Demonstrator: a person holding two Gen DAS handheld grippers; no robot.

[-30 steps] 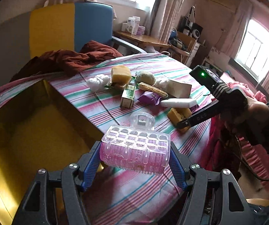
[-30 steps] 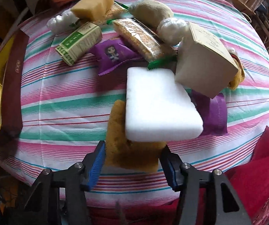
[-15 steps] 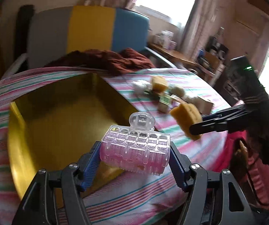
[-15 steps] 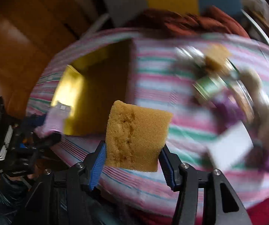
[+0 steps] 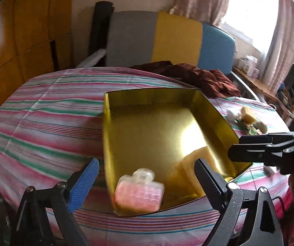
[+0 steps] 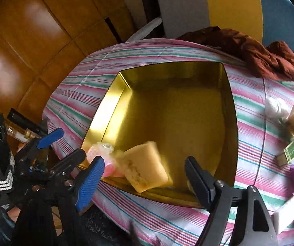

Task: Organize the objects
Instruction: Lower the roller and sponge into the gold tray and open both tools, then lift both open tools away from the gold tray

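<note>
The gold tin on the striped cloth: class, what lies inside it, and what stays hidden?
Inside the gold tin lie a pink hair roller and a yellow sponge, side by side near its front wall. The floor beneath them is covered.

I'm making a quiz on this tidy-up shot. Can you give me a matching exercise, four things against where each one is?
Things:
1. pink hair clip
2. yellow sponge
3. dark red cloth
4. green carton

Places:
A. on the striped cover at the right, outside the gold box
B. heaped at the cover's far edge, by the chair
C. in the gold box's near corner
D. in the gold box, right of the clip

Pairs: 1-C, 2-D, 3-B, 4-A
</note>
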